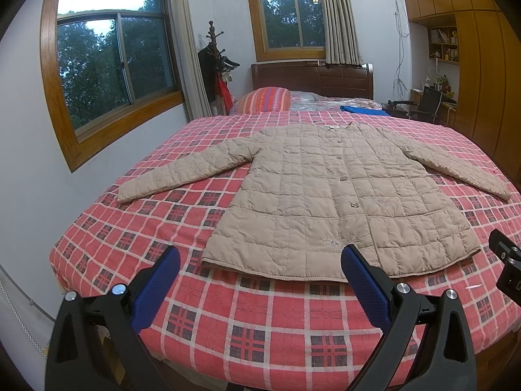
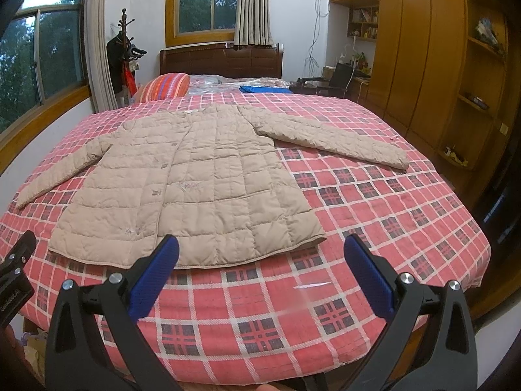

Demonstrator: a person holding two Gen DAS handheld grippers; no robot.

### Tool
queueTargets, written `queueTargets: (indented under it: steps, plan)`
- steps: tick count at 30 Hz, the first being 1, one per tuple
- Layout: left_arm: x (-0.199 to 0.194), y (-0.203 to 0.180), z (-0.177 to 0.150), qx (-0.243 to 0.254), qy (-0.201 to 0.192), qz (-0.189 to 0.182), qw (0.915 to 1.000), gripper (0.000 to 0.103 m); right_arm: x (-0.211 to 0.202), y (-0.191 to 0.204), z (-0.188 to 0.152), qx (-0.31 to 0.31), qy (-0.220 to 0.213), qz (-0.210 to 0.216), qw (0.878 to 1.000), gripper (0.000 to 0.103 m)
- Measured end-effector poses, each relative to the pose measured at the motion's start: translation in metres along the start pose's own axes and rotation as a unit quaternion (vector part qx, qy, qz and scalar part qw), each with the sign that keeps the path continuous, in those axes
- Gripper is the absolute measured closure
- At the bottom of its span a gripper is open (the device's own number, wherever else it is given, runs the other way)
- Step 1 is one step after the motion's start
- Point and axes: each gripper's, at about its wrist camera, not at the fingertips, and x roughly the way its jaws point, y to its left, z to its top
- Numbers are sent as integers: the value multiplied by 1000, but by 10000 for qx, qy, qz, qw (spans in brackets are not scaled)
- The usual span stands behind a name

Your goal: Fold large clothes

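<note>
Before you begin the first fold, confirm the starting condition: the beige quilted coat (image 1: 329, 195) lies face up and fully spread on the bed (image 1: 260, 325), which is covered by a red checked bedspread. The coat is buttoned down the front, its collar points toward the headboard (image 1: 312, 78), and its hem runs along the near end of the bed. Both sleeves extend outward and flat — the left sleeve (image 1: 182, 172) toward the window side, the right sleeve (image 2: 332, 133) toward the wardrobe side. No fold is visible anywhere, so judge the task as not yet started: sleeves, sides and the lengthwise fold all remain.

Your left tool (image 1: 260, 257) hovers just short of the hem with its jaws wide apart and nothing between the blue pads (image 1: 156, 286). Its right pad overlaps the hem in the picture; whether it touches the fabric cannot be told. Your right tool (image 2: 260, 247) is likewise spread wide and empty, positioned near the right hem corner (image 2: 316, 236). Neither tool grips the coat.

Check for readable markings:
- A small pale tag sits inside the collar (image 1: 329, 126) — its text is too small to read.
- The black housing at the left edge of the right wrist view carries faint lettering that is not legible.
- No brand is readable on the coat.
</note>
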Motion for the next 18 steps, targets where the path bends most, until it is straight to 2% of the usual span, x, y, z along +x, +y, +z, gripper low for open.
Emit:
queueTargets:
  steps: [18]
  plan:
    - [-1, -1, 1, -5, 9, -7, 10000, 4, -2, -1, 2, 20, -27, 53, 10000, 2]
